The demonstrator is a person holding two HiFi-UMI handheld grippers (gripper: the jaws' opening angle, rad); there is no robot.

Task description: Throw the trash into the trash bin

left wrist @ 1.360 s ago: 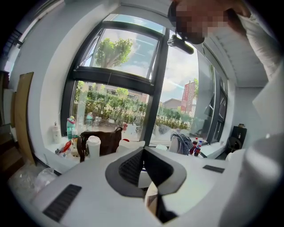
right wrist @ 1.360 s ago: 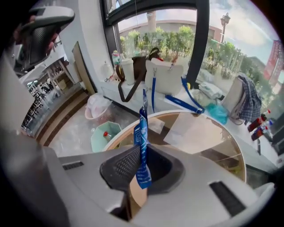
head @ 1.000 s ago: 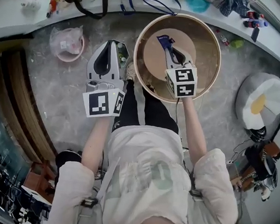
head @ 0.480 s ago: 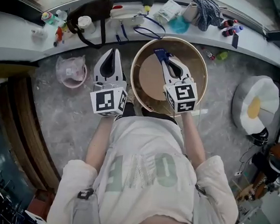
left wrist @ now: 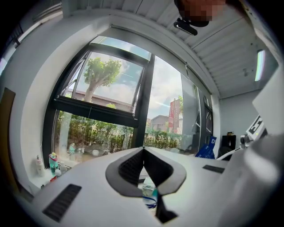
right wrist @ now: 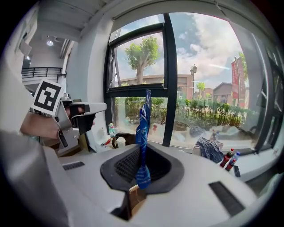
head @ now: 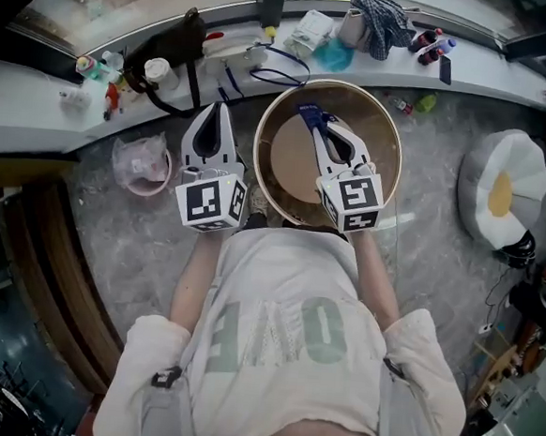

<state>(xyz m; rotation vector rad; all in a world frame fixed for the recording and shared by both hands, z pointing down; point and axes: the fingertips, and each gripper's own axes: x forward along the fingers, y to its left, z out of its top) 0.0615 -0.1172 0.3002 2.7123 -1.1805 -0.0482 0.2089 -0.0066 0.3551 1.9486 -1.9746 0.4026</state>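
Note:
A round tan trash bin [head: 388,189] stands on the floor below the counter. Over its opening my right gripper [head: 320,124] is shut on a flat blue wrapper [head: 307,112]. In the right gripper view the blue wrapper [right wrist: 142,137] stands upright, pinched between the dark pads, with the bin hidden below. My left gripper [head: 216,109] hangs left of the bin's rim, jaws shut with nothing between them. In the left gripper view its pads [left wrist: 133,166] meet at the tip [left wrist: 143,150] and the window lies beyond.
A white counter [head: 38,90] curves along the window with bottles, a cup [head: 158,69], a black bag [head: 170,35], a cable and a cloth [head: 378,14] on it. A pink bowl with a plastic bag [head: 141,164] sits on the floor at left. An egg-shaped cushion [head: 496,197] lies at right.
Both grippers have risen and now sit closer to the counter. The right gripper still holds the blue wrapper over the bin. The person's body has straightened up.

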